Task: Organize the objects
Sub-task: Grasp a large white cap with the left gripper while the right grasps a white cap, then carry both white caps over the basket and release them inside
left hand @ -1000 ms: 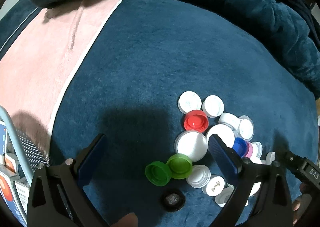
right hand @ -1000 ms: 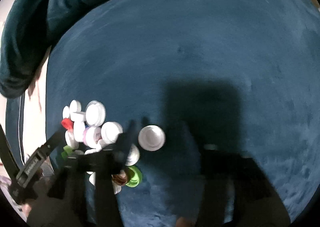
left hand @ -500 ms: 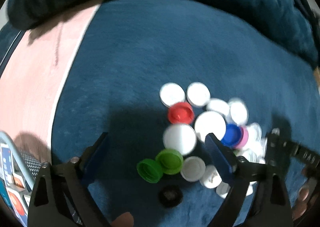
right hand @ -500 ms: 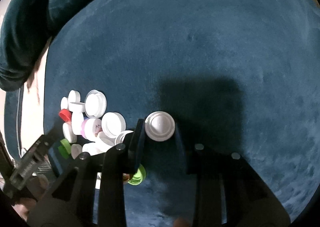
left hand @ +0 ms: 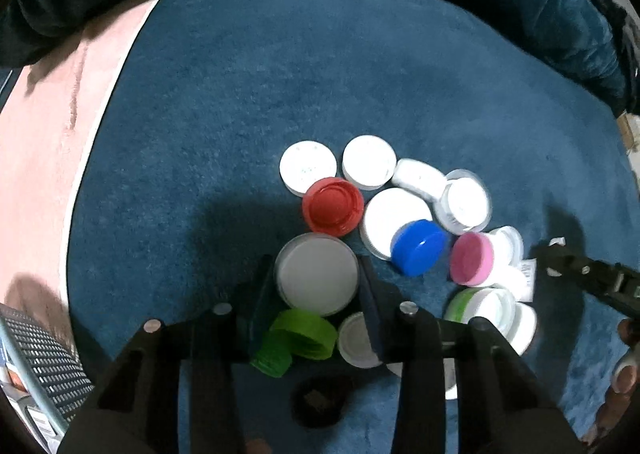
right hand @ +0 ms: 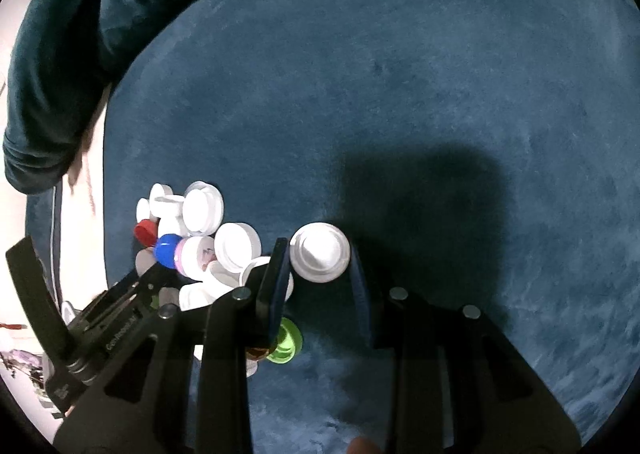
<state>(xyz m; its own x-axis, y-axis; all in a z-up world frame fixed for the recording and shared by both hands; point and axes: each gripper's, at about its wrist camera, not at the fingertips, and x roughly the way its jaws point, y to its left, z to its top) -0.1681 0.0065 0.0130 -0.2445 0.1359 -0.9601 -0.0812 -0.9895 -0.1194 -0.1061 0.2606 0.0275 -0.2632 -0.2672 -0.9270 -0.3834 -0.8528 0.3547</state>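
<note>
Both caps light, stiff, slick plastic, grip at rim: left gripper (left hand: 318, 286) jaws closing on large white lid (left hand: 317, 274), right gripper (right hand: 318, 274) clenched on ridged white cap (right hand: 319, 252).

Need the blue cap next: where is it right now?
Left wrist view, right of centre: the blue cap leans on a large white lid, between the red cap and pink cap.

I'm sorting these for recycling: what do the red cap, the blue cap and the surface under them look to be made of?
Red cap: likely moulded plastic, glossy, with a ridged rim. Blue cap: probably the same, smooth with a shiny highlight. Surface: seemingly plush blue fabric, matte, with a fuzzy nap.
</note>
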